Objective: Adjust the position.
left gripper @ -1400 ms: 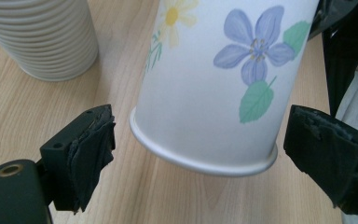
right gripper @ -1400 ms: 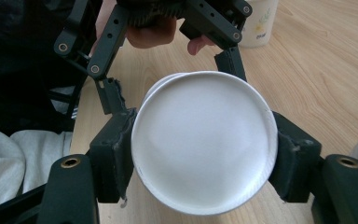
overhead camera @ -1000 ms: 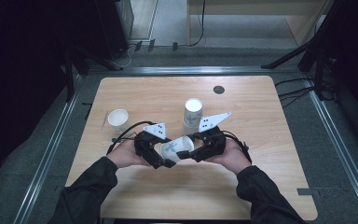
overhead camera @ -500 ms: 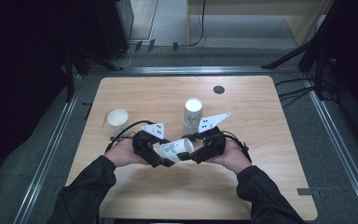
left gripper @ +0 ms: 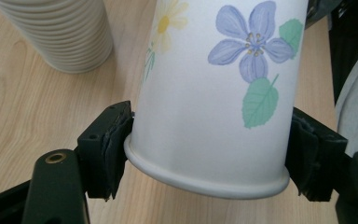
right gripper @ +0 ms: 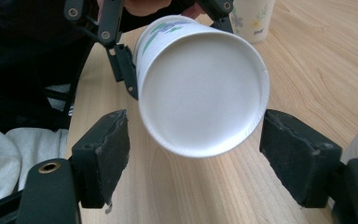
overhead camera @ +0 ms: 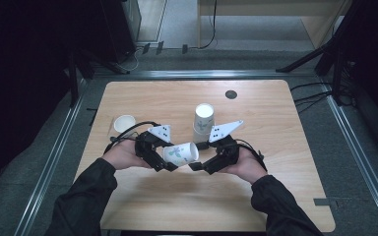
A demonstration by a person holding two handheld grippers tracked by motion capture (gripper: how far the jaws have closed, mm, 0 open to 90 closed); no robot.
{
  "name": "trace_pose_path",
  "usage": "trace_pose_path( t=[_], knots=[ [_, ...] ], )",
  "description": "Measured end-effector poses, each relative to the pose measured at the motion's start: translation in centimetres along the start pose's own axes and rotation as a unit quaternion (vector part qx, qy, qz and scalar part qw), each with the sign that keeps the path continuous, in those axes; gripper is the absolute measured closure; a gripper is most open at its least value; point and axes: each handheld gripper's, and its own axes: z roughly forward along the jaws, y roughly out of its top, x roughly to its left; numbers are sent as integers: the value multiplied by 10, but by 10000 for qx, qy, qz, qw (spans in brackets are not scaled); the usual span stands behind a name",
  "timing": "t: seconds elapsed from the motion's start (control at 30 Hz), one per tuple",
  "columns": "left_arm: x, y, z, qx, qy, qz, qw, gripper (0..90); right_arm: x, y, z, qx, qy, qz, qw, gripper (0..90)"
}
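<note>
Paper flowered cup [overhead camera: 181, 153] lies sideways, clamped near its rim by the left gripper [overhead camera: 163, 158], whose jaws just closed. Right gripper [overhead camera: 202, 160] jaws, just opening, stand apart around its base, above the table [overhead camera: 275, 118] near its front edge.

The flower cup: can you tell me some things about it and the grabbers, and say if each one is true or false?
1. The left gripper squeezes the flower cup near its rim. True.
2. The right gripper squeezes the cup too. False: its jaws have just been opening, and there are gaps between its pads and the cup's bottom.
3. The cup stands upright on the table. False: it is held on its side, above the wood.
4. A stack of cups stands behind the grippers. True.
5. A small cup stands alone near the table's left edge. True.
6. The flower on the cup is red. False: it is purple-blue with green leaves.
</note>
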Motion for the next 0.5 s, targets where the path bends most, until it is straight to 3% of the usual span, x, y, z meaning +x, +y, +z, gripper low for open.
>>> trace_pose_path(
  t=[0.07, 0.17, 0.33, 0.5],
  knots=[
    [0, 1, -1, 136, 136, 57, 9998, 246, -1, -1, 1, 30, -22, -6, 10000, 245],
    [0, 2, -2, 190, 137, 108, 9997, 246, -1, -2, 1, 78, -49, -27, 10000, 246],
    [1, 5, 2, 363, 45, 99, 9993, 246, 0, -4, 6, 144, -47, -35, 9999, 245],
    [0, 7, 11, 746, -106, 50, 9971, 246, 2, -4, 11, 222, 0, -77, 9997, 246]
  ],
)
